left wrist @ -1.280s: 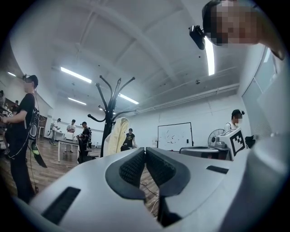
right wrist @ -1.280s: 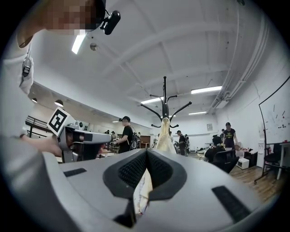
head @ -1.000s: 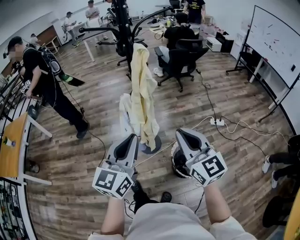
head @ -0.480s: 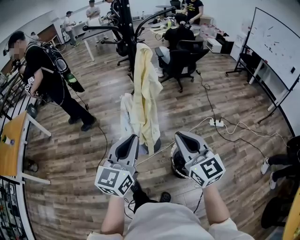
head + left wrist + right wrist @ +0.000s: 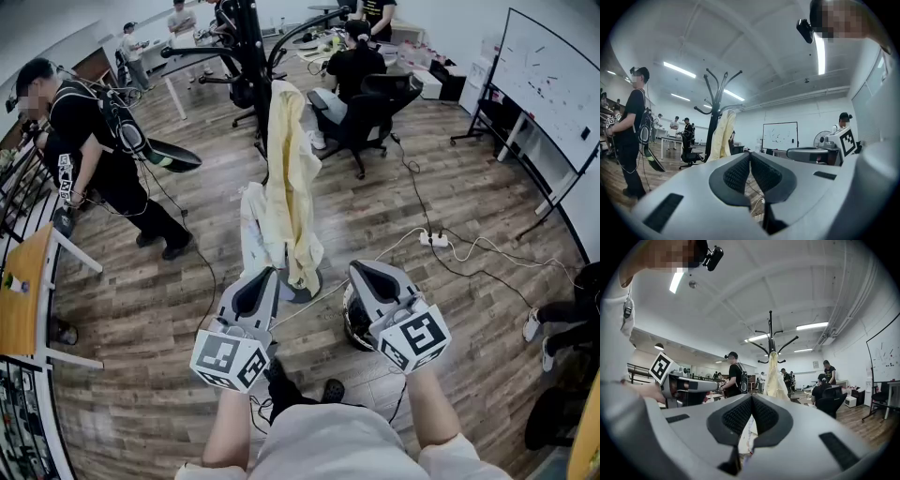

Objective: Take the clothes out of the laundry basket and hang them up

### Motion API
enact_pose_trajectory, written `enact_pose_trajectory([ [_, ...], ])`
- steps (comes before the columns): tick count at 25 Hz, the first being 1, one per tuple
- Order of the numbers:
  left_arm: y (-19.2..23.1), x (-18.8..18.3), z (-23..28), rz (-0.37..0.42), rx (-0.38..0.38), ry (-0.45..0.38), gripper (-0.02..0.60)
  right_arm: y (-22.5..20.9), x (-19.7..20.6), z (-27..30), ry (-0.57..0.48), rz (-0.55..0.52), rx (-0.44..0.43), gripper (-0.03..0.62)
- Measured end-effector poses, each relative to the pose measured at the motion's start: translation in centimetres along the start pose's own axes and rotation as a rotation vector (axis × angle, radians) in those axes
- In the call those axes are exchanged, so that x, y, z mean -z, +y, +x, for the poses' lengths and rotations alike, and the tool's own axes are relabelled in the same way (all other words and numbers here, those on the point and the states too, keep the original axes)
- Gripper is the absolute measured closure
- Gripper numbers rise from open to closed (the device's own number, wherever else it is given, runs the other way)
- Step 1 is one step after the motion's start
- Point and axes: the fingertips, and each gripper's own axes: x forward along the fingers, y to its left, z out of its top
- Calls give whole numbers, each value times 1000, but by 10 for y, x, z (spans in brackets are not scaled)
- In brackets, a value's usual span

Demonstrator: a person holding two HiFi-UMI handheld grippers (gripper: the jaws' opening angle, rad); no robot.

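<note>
Both jaw pairs were shut, empty: left gripper, right gripper side by side; yellow garment hung on coat rack at 12 o'clock, laundry basket below right gripper

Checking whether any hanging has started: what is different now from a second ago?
Only the bystander in black shifted stance, and the dark flat object at their side swung out to the right in the head view. The left hand-held gripper and right hand-held gripper stay shut and empty, side by side. The yellow garment still hangs on the coat rack.
</note>
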Motion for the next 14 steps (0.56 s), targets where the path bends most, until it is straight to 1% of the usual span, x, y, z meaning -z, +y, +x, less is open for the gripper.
enact_pose_trajectory([
  [14,3,1,-8,1,9,4,554,9,-1,1,9,-10,6,589],
])
